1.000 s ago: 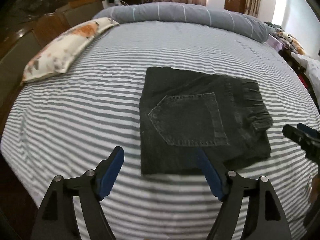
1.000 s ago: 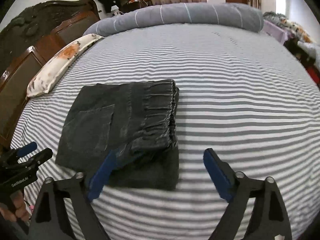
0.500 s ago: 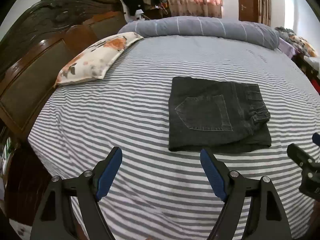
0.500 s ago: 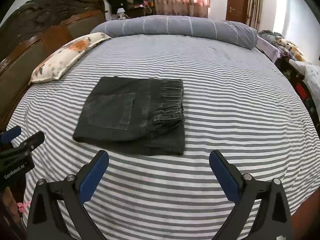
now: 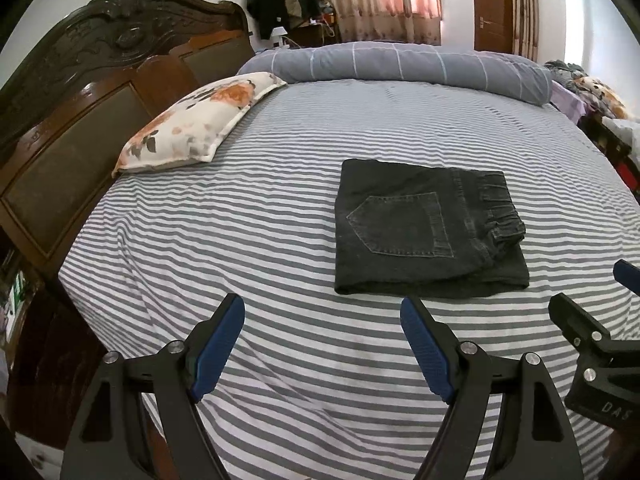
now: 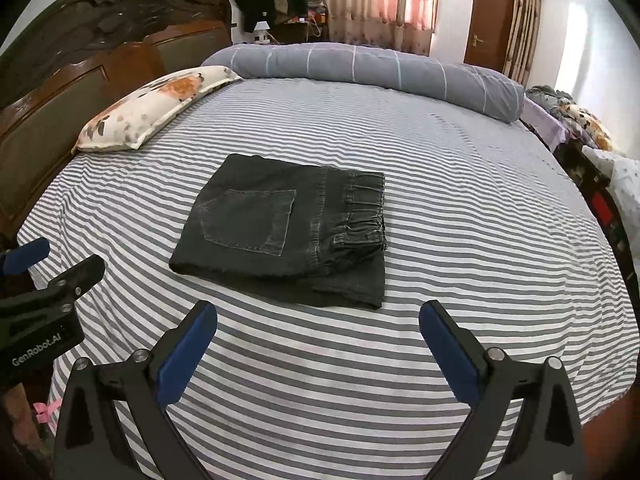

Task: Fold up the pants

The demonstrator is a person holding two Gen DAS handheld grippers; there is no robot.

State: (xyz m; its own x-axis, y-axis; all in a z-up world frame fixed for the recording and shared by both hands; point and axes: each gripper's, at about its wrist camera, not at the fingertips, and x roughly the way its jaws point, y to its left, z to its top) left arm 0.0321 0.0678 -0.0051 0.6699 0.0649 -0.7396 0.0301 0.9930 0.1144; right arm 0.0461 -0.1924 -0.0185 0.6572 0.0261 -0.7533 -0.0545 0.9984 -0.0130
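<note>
Dark grey denim pants point(image 5: 424, 232) lie folded into a compact rectangle on the striped bed, back pocket up, elastic waistband to the right; they also show in the right wrist view point(image 6: 288, 232). My left gripper point(image 5: 322, 320) is open and empty, held back from the pants' near edge. My right gripper point(image 6: 318, 326) is open and empty, also short of the near edge. Each gripper shows at the side of the other's view: the right gripper point(image 5: 592, 312), the left gripper point(image 6: 52, 264).
The grey-and-white striped bed point(image 5: 240, 240) has a floral pillow point(image 5: 200, 120) at the back left and a long grey bolster point(image 5: 400, 64) along the far side. A dark wooden headboard point(image 5: 80, 92) stands at left. Cluttered furniture point(image 6: 592, 160) sits at right.
Both grippers have pulled back and up from the folded pants, which now look smaller and farther away. The pants have not moved. Both grippers stayed open.
</note>
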